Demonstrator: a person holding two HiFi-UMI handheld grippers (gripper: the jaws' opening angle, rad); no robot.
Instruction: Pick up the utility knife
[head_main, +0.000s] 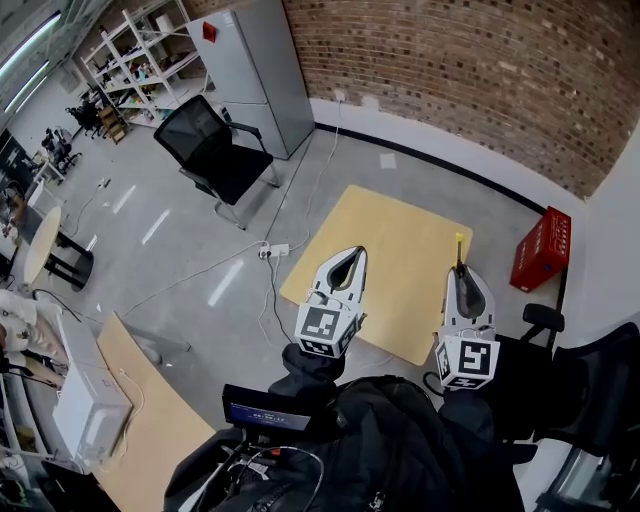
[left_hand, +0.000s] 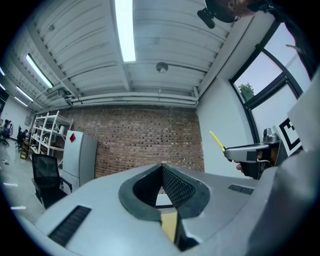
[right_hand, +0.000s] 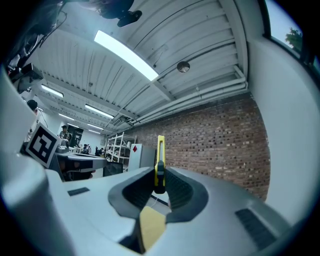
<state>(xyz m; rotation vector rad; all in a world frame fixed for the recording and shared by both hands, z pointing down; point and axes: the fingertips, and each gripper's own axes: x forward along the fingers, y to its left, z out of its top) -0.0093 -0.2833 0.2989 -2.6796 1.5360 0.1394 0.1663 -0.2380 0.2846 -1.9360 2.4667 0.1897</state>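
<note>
Wooden table amid open floor, right gripper clamping utility knife

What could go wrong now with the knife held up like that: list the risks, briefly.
1. The right gripper pinches only one end of the knife. Most of it sticks out past the jaws, so it may tilt or slip.
2. It is off the table, so a slip would probably drop it there.
3. The left gripper is shut and empty, so it cannot steady the knife quickly.
</note>
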